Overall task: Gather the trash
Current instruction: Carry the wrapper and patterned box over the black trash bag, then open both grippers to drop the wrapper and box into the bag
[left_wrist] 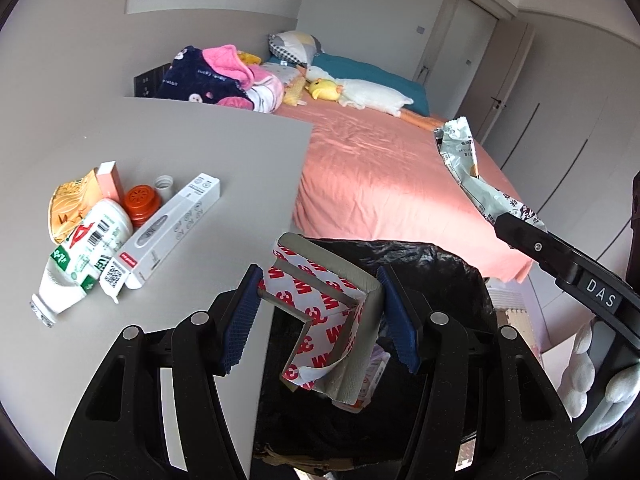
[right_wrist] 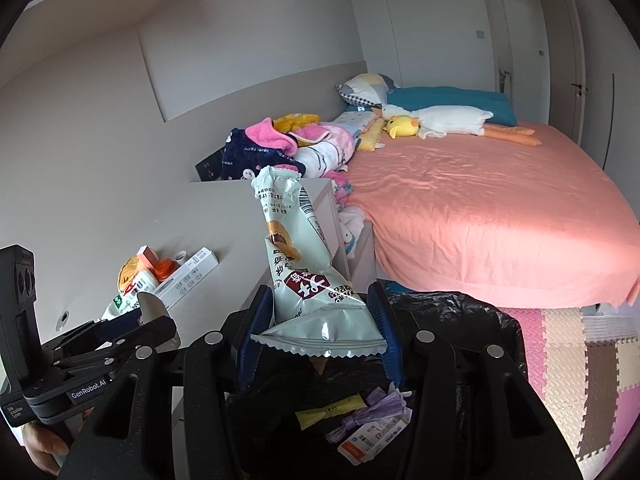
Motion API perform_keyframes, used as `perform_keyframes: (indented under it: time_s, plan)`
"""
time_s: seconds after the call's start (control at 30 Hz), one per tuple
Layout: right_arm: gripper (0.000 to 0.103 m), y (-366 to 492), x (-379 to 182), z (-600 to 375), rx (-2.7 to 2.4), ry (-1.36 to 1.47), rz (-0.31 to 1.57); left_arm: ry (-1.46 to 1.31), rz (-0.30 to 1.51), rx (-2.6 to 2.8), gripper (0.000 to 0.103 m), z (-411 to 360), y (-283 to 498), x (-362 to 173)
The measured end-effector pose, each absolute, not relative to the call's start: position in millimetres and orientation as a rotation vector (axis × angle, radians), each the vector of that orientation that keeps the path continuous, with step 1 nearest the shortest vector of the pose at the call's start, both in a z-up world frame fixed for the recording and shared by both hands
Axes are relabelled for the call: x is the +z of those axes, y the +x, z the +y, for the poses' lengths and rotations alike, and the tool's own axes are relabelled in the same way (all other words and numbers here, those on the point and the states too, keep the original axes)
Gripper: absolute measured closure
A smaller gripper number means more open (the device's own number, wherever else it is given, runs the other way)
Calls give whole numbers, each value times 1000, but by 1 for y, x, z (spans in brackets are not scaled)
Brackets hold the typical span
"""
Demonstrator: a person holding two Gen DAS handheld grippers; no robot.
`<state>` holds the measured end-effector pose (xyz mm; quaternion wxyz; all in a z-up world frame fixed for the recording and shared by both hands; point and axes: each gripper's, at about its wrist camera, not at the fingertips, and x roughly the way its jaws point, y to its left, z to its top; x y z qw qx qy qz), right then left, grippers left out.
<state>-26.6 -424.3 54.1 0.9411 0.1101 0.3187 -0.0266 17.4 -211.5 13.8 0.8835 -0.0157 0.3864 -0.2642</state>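
My left gripper [left_wrist: 320,312] is shut on a grey foam corner guard [left_wrist: 356,312] backed with red-and-white adhesive tape, held over the black trash bag [left_wrist: 440,268]. My right gripper [right_wrist: 318,332] is shut on a pale green snack wrapper [right_wrist: 304,276], which stands up above the same trash bag [right_wrist: 460,312]. That wrapper [left_wrist: 468,168] and the right gripper's finger [left_wrist: 532,240] show at the right of the left wrist view. Inside the bag lie a yellow packet [right_wrist: 330,414], purple paper [right_wrist: 376,408] and a printed label.
On the grey table [left_wrist: 180,152] lie a white box [left_wrist: 168,232], a crushed white-and-green bottle [left_wrist: 84,256], an orange lid, a yellow wrapper and a peach carton. Behind stands a bed with an orange sheet [right_wrist: 480,216], pillows and plush toys. Foam mats [right_wrist: 580,360] cover the floor.
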Motion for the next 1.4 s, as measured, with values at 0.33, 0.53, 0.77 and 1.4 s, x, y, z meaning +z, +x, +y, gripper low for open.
perform_keyframes:
  time_s: [0.33, 0.53, 0.77, 1.4]
  plan:
    - [52, -38, 50, -457, -123, 263, 647, 30, 824, -637, 45, -257, 6, 8]
    - [52, -44, 48, -471, -152, 280, 645, 57, 834, -670, 45, -276, 5, 5]
    - [52, -49, 43, -485, -188, 292, 655, 78, 848, -711, 45, -294, 3, 1]
    - [18, -54, 32, -513, -286, 422, 621, 117, 889, -693, 6, -297, 11, -13]
